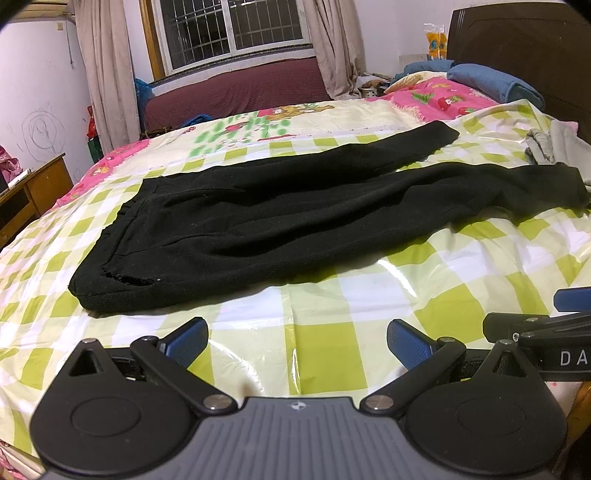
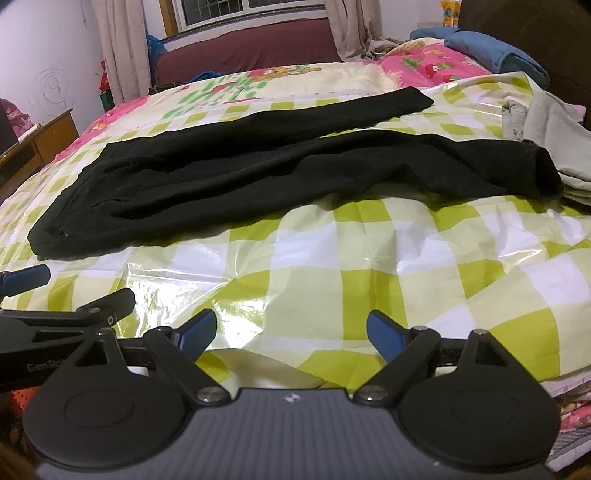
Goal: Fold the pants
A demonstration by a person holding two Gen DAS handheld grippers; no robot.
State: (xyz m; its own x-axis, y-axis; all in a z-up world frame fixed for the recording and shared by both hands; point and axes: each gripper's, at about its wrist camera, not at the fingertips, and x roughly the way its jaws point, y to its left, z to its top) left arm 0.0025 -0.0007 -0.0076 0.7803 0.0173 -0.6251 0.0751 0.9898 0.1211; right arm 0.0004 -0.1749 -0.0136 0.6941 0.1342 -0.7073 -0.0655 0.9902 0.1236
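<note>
**Pants spread flat on the bed, both grippers held apart and empty**

Pants (image 1: 295,214) of black fabric are laid out unfolded across a glossy green-and-white checked sheet (image 1: 332,350) that covers the bed. The waistband is turned to the left and the two legs are stretched to the right, the far leg angled away from the near one so that a wedge of sheet is seen between the cuffs. A small ragged patch is seen at the near waistband corner.

The left gripper (image 1: 297,341) is held low over the near edge of the sheet, its blue-padded fingers (image 1: 186,341) spread wide with nothing between them; the pants are not touched by it. The right gripper (image 2: 291,336) is held just beside it, likewise spread wide and empty, with bare sheet between it and the near leg.

Grey cloth (image 2: 546,129) is piled at the right, touching the near leg's cuff. A folded blue blanket (image 1: 491,81) is seen by the dark headboard (image 1: 524,48), and a curtained window (image 1: 229,29) at the far wall.
</note>
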